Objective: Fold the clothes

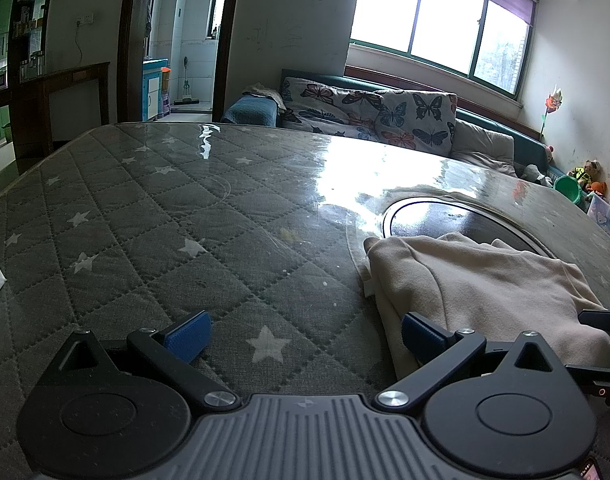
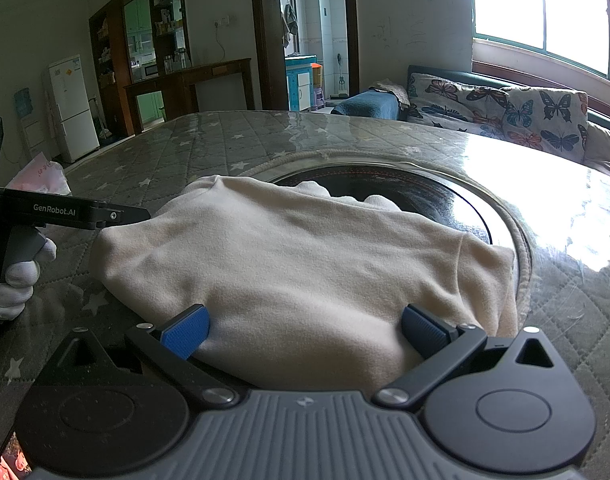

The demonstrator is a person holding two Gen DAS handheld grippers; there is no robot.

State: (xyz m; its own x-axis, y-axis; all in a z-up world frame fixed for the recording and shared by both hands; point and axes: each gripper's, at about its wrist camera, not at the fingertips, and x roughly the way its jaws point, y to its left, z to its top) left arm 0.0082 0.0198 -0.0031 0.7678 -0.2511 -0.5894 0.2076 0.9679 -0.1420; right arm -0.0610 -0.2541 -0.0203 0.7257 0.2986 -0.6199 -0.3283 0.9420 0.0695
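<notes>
Directly ahead of the right gripper (image 2: 303, 330), fingers spread, lies the cream garment (image 2: 289, 256); the left gripper (image 1: 303, 330), likewise spread, flanks its left edge.

A plain cream garment (image 2: 301, 256) lies on a grey quilted table cover (image 1: 153, 216) scattered with white stars, framed by blue-padded black grippers, near a white cushion (image 2: 505, 108) printed with multicoloured butterflies.

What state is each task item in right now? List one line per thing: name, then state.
Cream garment: bunched in a rough heap on the table, partly over the round dark inset.
Left gripper: open, holding nothing, beside the garment.
Right gripper: open, fingers on either side of the garment's near edge.
Quilted table: bears the garment.
</notes>
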